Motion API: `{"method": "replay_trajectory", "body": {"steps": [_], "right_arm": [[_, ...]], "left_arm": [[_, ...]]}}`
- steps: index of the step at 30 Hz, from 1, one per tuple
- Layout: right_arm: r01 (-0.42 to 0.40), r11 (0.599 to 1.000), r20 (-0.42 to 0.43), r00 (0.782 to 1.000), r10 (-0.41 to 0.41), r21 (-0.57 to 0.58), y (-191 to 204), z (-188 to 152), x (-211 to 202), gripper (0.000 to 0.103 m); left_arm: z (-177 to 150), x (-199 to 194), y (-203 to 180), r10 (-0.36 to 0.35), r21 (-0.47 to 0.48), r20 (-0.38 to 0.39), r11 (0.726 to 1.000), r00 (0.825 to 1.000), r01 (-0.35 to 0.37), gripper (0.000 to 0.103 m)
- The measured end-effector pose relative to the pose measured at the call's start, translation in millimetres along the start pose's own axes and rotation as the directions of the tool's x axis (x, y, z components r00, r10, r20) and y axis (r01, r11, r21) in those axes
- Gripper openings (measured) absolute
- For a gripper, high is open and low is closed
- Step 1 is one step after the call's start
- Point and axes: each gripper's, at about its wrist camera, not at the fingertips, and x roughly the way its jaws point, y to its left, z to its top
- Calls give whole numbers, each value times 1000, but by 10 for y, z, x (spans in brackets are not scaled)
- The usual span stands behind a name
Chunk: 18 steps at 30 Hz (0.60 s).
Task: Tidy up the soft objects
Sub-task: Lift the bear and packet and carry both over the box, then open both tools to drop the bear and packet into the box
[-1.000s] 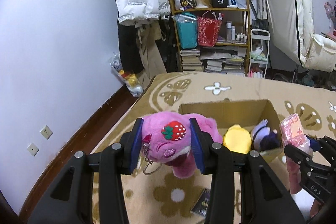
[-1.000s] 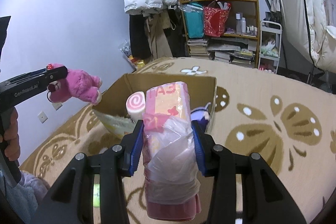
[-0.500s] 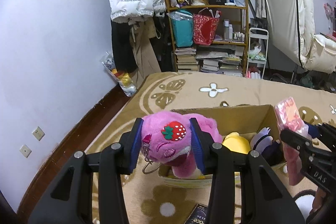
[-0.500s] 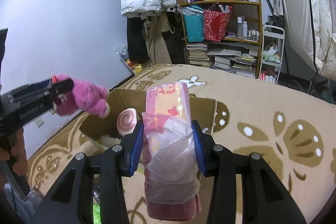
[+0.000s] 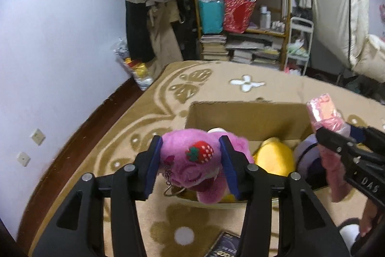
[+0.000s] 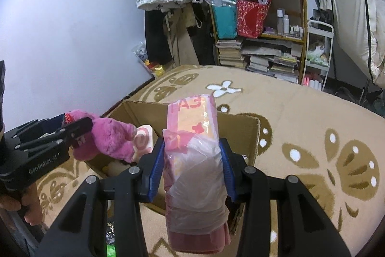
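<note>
Left wrist view shows the left tool (image 5: 190, 164) clamped on a pink plush bear (image 5: 192, 165) with a strawberry patch on its head, its blue pads pressing the head from both sides and a metal key ring dangling beneath. Just ahead of and below that tool sits an open cardboard box (image 5: 243, 117) on the tan flowered carpet (image 5: 211, 86); the bear's body hangs over the box's near edge. Inside the box, to the right of the bear, lie a yellow plush (image 5: 276, 158) and, further right, a white and dark plush (image 5: 310, 160).

From the right wrist camera, the right tool (image 6: 192, 168) is shut tight around a pink packet in a clear plastic bag (image 6: 195, 160), held upright between the pads, its top reaching above the box's far wall. The box lies directly ahead of and under this tool, and a pink swirl cushion (image 6: 143, 141) rests inside it at the tool's left. Further left, the other tool carries the bear over the box's left corner, the bear touching the cushion's edge as seen from here. A cluttered wooden shelf (image 6: 255, 16) stands well beyond both tools, against the far wall
</note>
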Motion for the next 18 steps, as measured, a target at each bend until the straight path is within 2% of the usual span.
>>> {"method": "replay_trajectory", "body": {"steps": [3, 5, 6, 8, 10, 13, 15, 18], "right_arm": [[11, 1000, -21, 1000, -11, 8, -11, -1, 53, 48], [25, 1000, -14, 1000, -25, 4, -11, -12, 34, 48], [30, 1000, -6, 1000, -30, 0, -6, -14, 9, 48], [26, 1000, 4, 1000, -26, -3, 6, -16, -31, 53], [22, 1000, 9, 1000, -22, 4, 9, -4, -65, 68], [20, 1000, 21, 1000, -20, 15, 4, 6, -135, 79], [13, 1000, 26, 1000, -14, 28, -12, 2, -194, 90], [19, 999, 31, 999, -20, 34, -24, -8, -270, 97]], "left_arm": [[-32, 52, -19, 42, 14, -11, 999, 999, -42, 57], [-46, 53, -30, 43, 21, -17, 999, 999, -42, 62], [-49, 45, -34, 40, 19, -18, 999, 999, -39, 67], [-43, 36, -35, 34, 12, -22, 999, 999, -34, 74], [-32, 12, -30, 27, 5, -20, 1000, 999, -27, 82], [-17, -40, -7, 17, -9, -11, 1000, 1000, -17, 94], [-1, -88, 23, 18, -20, 2, 1000, 1000, -18, 96], [16, -169, 83, 2, -41, 19, 999, 1000, -1, 100]]}}
